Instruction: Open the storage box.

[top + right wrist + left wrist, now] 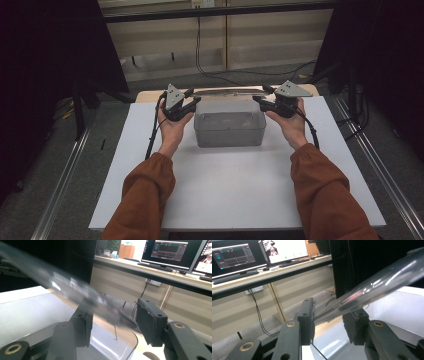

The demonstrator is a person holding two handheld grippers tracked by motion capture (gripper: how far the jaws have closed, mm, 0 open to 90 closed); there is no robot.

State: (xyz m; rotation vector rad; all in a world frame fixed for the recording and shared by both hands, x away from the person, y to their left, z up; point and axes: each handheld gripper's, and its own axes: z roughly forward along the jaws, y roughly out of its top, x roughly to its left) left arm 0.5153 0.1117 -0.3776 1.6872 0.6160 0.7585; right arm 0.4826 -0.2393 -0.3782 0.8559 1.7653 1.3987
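Observation:
A clear plastic lid (227, 92) stretches between my two grippers, over the far rim of a clear box (229, 131) on the white table (225, 185). My left gripper (193, 101) is at the lid's left end. In the left gripper view the lid (382, 280) runs in between the jaws, and both pads (308, 317) sit against its end. My right gripper (260, 101) is at the other end. In the right gripper view the blurred lid (65, 285) lies against the left jaw, and a gap shows to the right pad (150, 320).
Black curtains hang on both sides of the table. A desk with monitors (172, 250) and cables stands beyond its far edge. The near half of the white table is bare between the person's orange sleeves (150, 195).

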